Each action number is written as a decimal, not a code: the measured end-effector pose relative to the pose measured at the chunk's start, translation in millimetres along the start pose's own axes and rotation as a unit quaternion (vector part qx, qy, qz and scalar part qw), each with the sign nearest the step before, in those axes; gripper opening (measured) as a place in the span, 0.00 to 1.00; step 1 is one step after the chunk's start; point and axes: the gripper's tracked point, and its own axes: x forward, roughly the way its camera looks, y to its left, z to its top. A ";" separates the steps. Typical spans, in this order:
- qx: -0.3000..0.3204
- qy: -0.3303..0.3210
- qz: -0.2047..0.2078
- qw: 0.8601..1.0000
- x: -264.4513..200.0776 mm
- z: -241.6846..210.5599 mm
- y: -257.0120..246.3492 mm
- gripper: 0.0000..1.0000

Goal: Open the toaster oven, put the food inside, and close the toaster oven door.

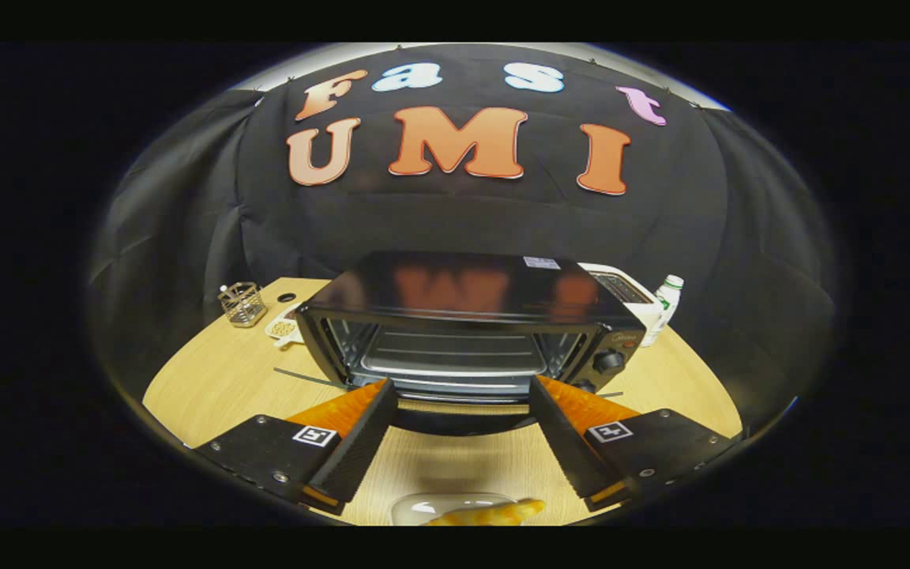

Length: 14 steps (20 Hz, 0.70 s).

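While the toaster oven point(467, 332) stands at twelve o'clock with its door point(459, 417) already dropped open, the tongs point(463, 442) hang spread wide and empty above the desk point(210, 379). The food point(494, 514), on a clear dish point(439, 506), lies at six o'clock, nearer than the fingertips. Loading seems the step in hand: the next move likely calls for drawing back and down to grip it. The door's front edge juts toward the tongs; bare desk lies between.
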 end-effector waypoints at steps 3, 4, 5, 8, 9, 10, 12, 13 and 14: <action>-0.001 0.010 -0.002 1.000 -10.5 -21.1 0.6 0.99; -0.002 0.014 -0.002 1.000 -12.8 -28.6 1.2 1.00; -0.001 0.016 -0.003 1.000 -14.5 -35.3 1.5 1.00; 0.006 0.022 -0.003 1.000 -19.7 -52.8 2.5 1.00; 0.011 0.019 -0.004 1.000 -19.7 -56.4 2.5 1.00; 0.016 0.018 -0.004 1.000 -20.3 -60.5 1.9 1.00; 0.020 0.016 -0.003 1.000 -21.1 -70.5 2.9 1.00; 0.018 0.019 -0.002 1.000 -20.3 -76.6 4.0 1.00; 0.018 0.024 -0.001 1.000 -19.9 -85.3 4.9 1.00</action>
